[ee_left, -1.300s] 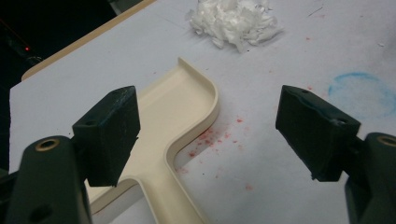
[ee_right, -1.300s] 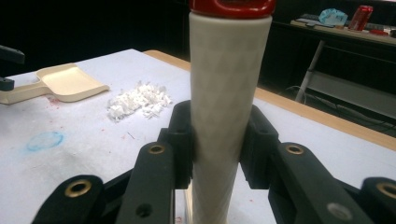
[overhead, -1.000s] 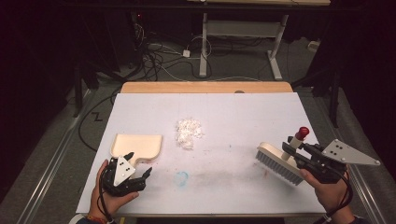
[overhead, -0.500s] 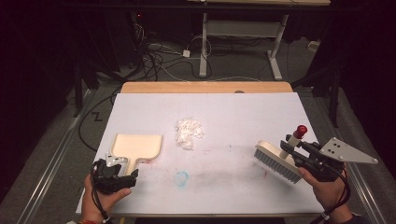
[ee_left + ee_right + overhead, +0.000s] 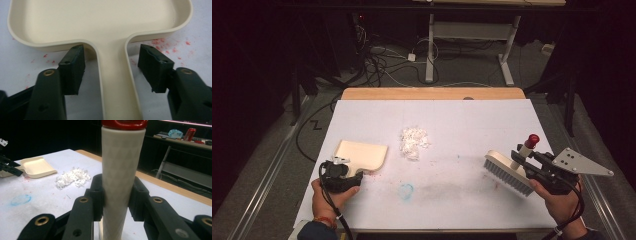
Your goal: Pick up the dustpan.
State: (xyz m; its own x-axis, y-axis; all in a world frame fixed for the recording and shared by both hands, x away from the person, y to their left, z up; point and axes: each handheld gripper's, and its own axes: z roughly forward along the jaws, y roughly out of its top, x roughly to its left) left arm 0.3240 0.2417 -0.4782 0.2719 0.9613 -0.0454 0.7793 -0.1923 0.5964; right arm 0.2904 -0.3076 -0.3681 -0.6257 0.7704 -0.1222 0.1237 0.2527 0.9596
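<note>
Stained white table [image 5: 462, 130], dark cabled floor [image 5: 387, 55]

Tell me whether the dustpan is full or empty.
Empty: the dustpan tray shows bare cream plastic; the white scraps lie on the table.

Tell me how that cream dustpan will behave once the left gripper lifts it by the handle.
The cream dustpan looks like thin moulded plastic, so probably light and stiff. Its smooth, narrow handle may slip or twist between the pads. The wide tray ahead of the left gripper would likely tip the front edge down.
</note>
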